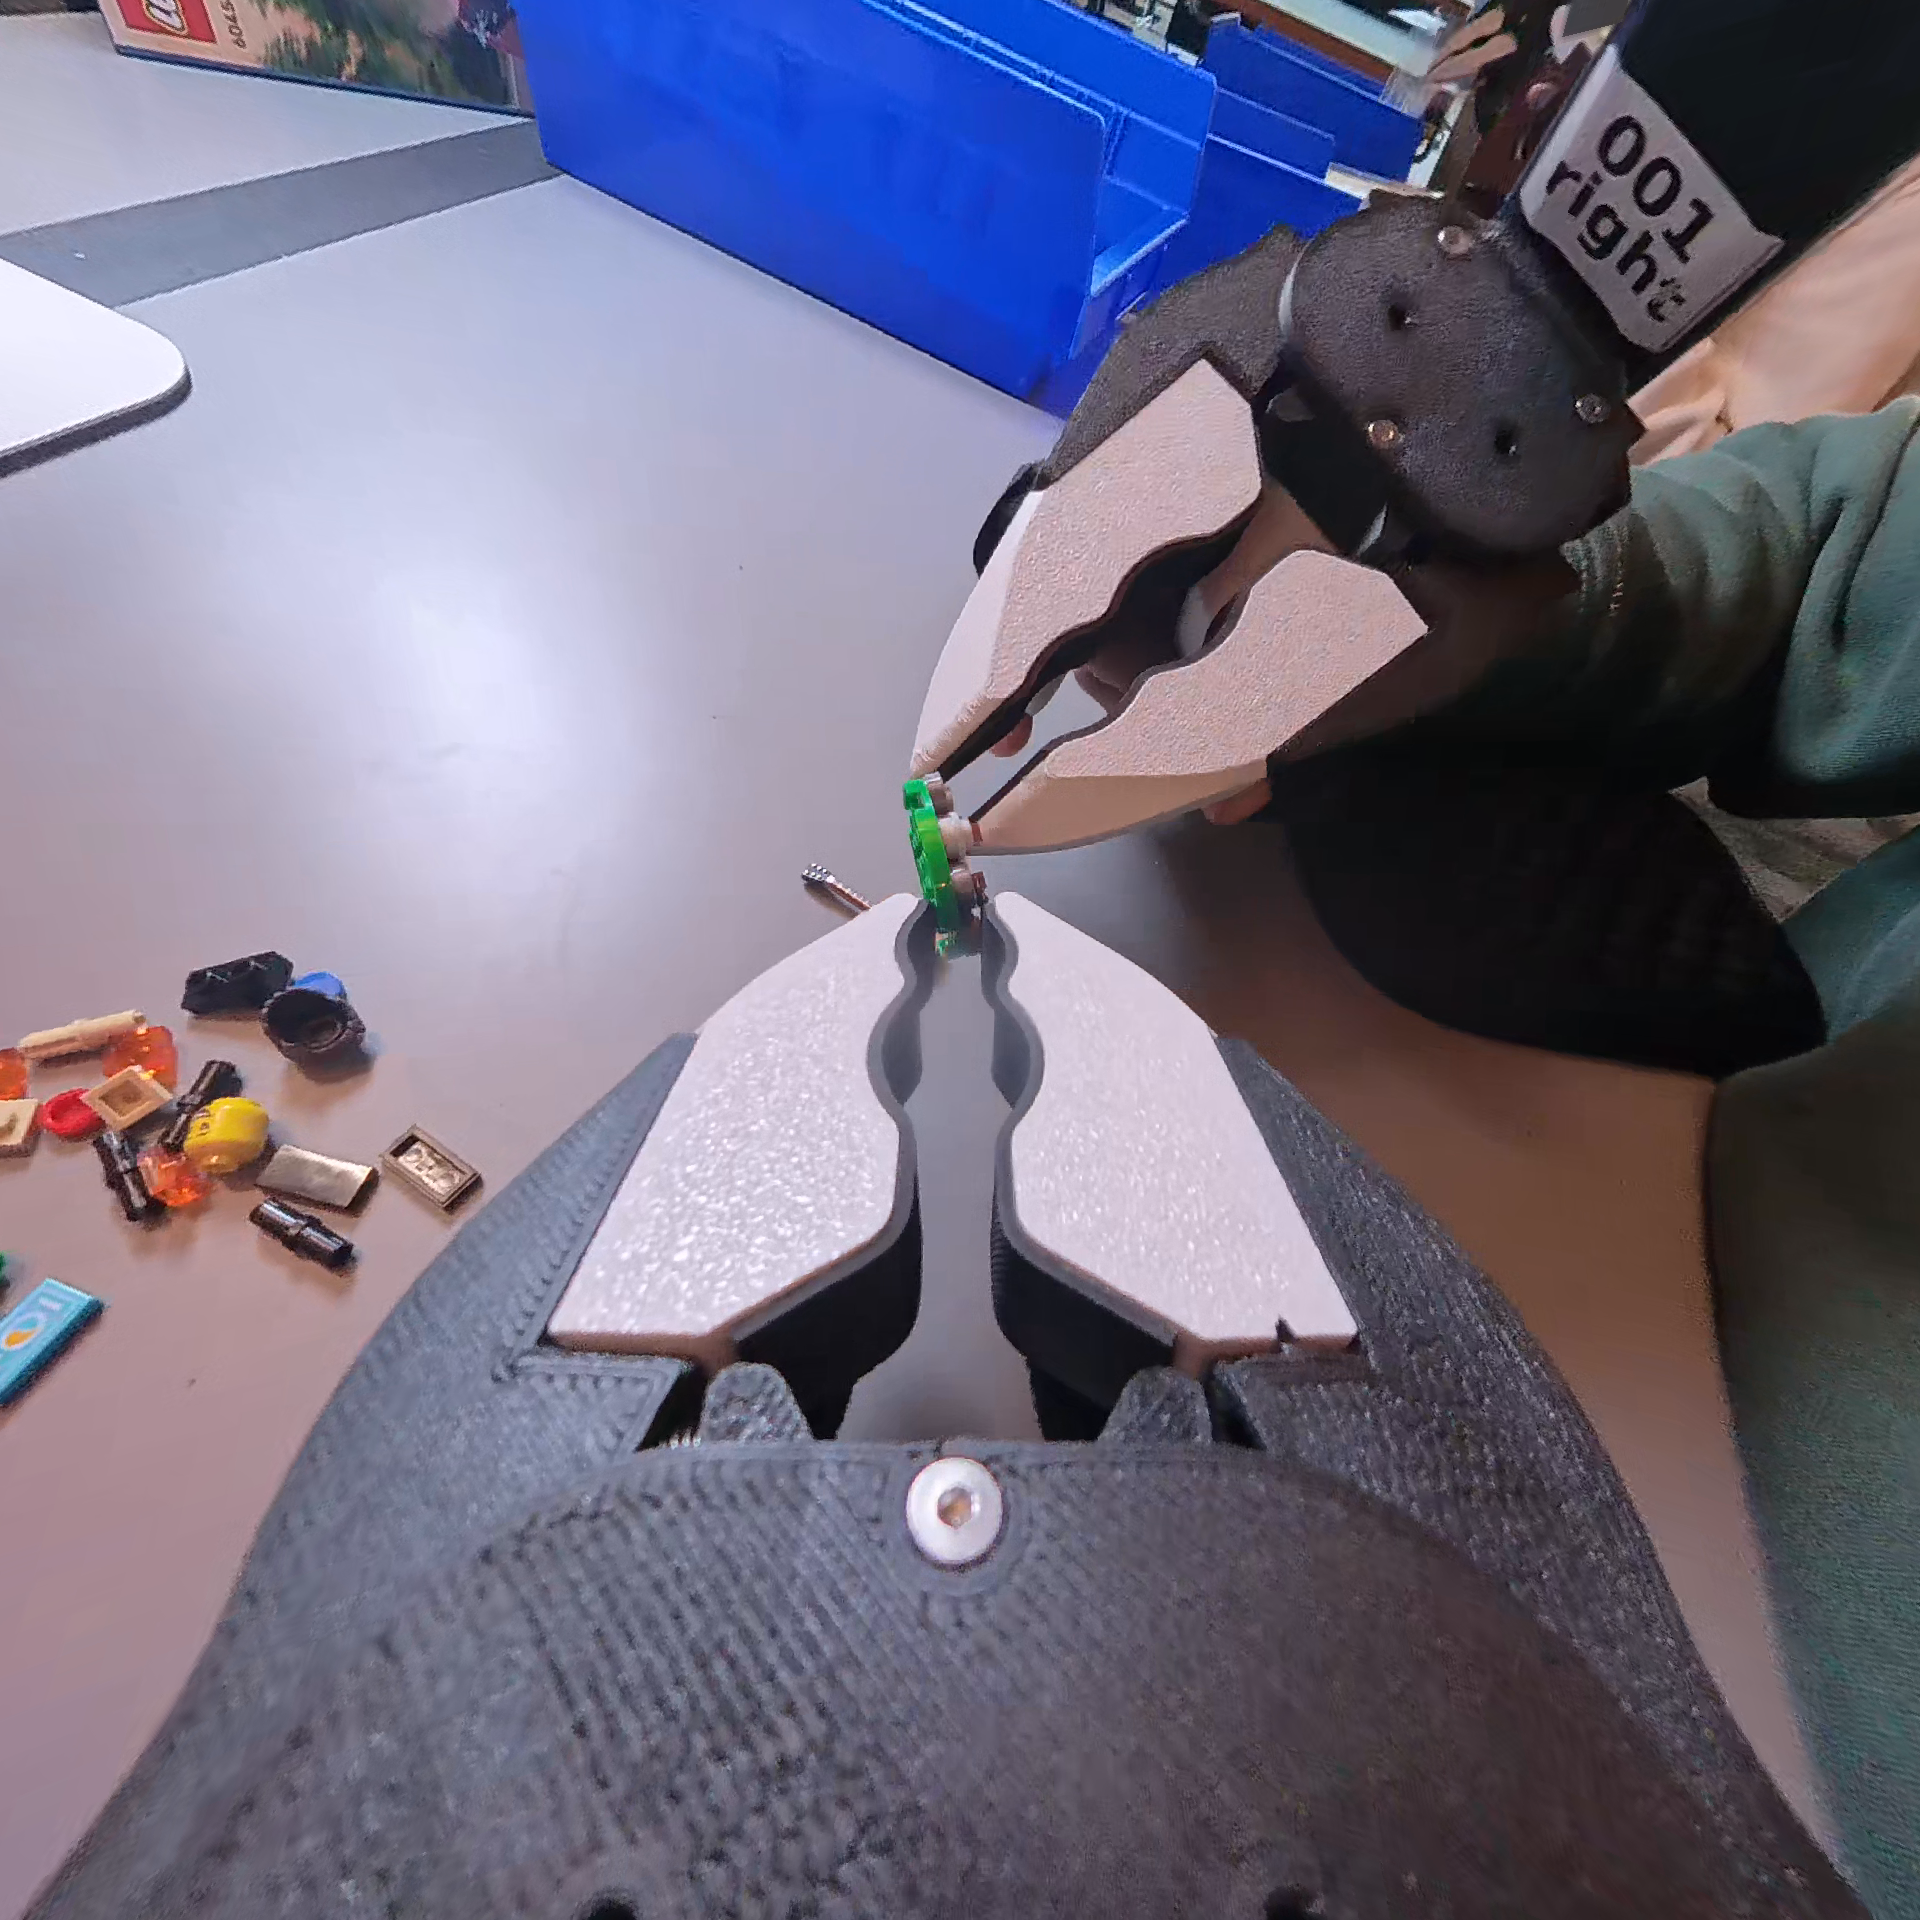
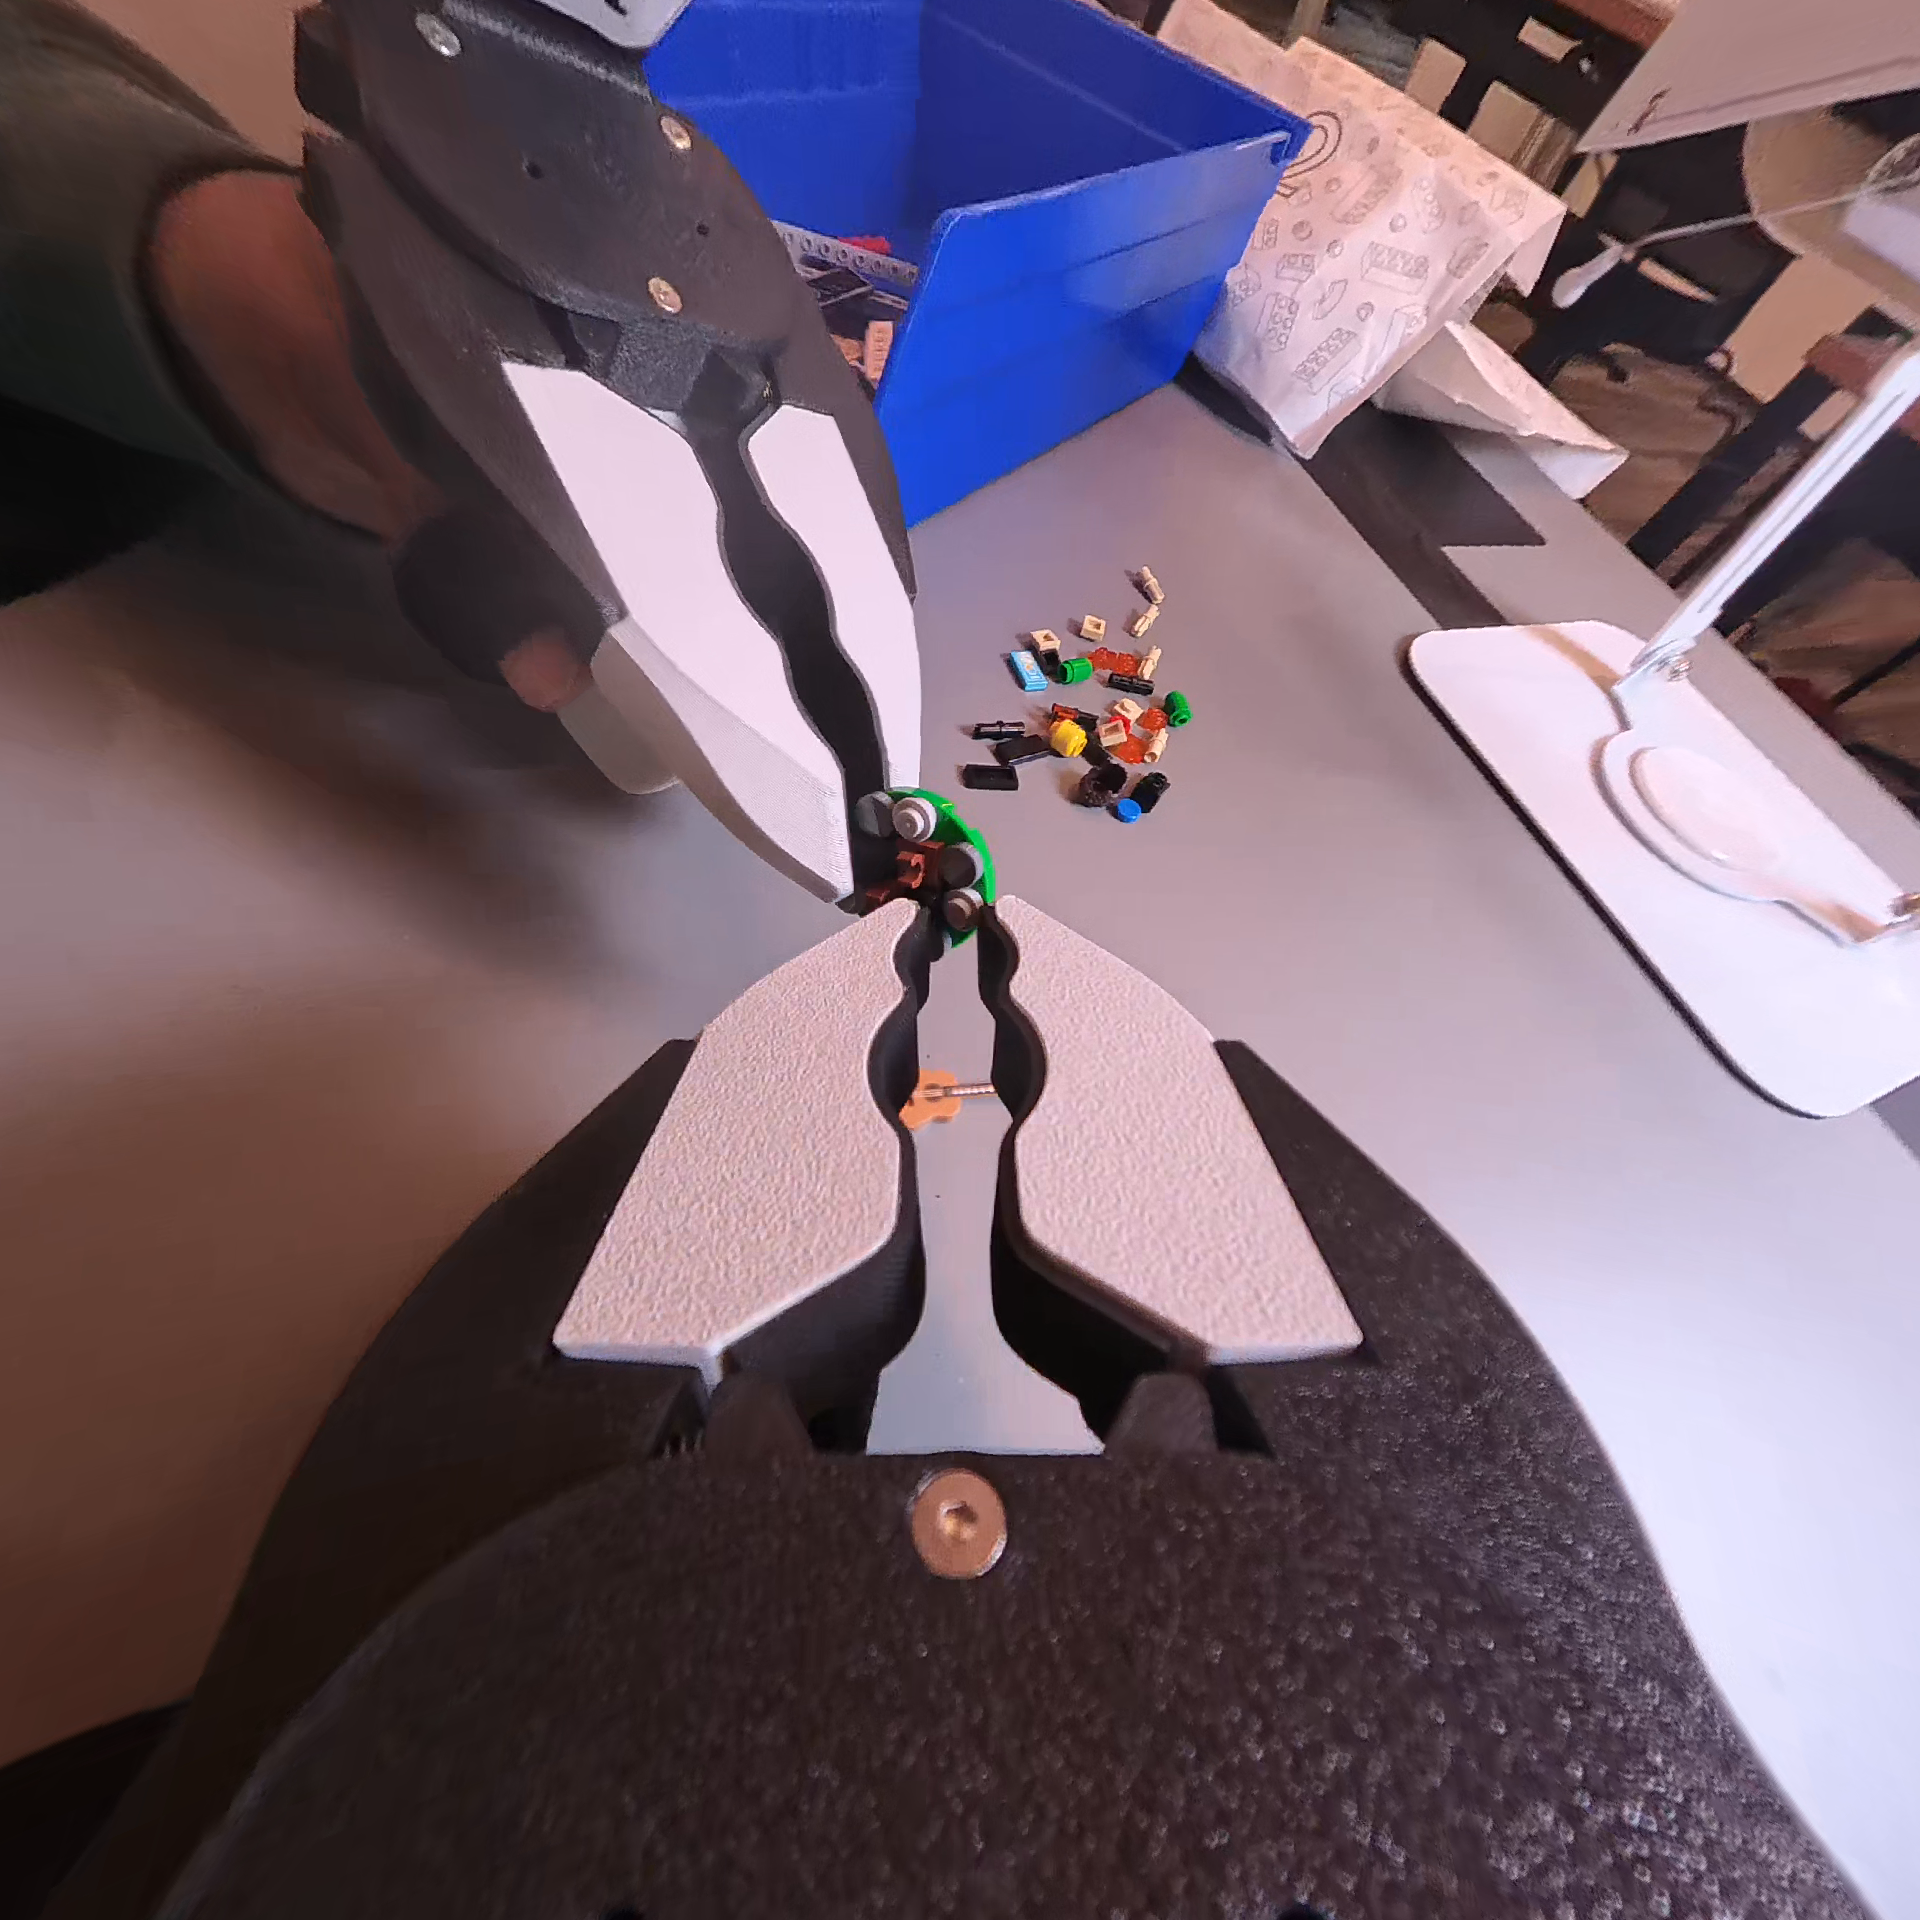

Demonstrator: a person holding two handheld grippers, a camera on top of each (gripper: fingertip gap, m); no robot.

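As I read the left wrist view, my left gripper (image 1: 951, 914) is clamped on the lower edge of a green round plate (image 1: 928, 852) carrying grey studs, held edge-on above the grey table (image 1: 468, 623). The right gripper (image 1: 951, 805) meets the plate's studded face with tips slightly parted; contact unclear. Loose small bricks (image 1: 208, 1112) lie left, blue bins (image 1: 883, 177) behind, open table between.

Through the right wrist view, the plate (image 2: 977, 842) sits at my right gripper (image 2: 956, 914) tips; whether they press it I cannot tell. The left gripper (image 2: 868, 831) pinches the far rim. A tan guitar piece (image 2: 935, 1099) is partly hidden below; a white lamp base (image 2: 1662, 831) is cut off right.
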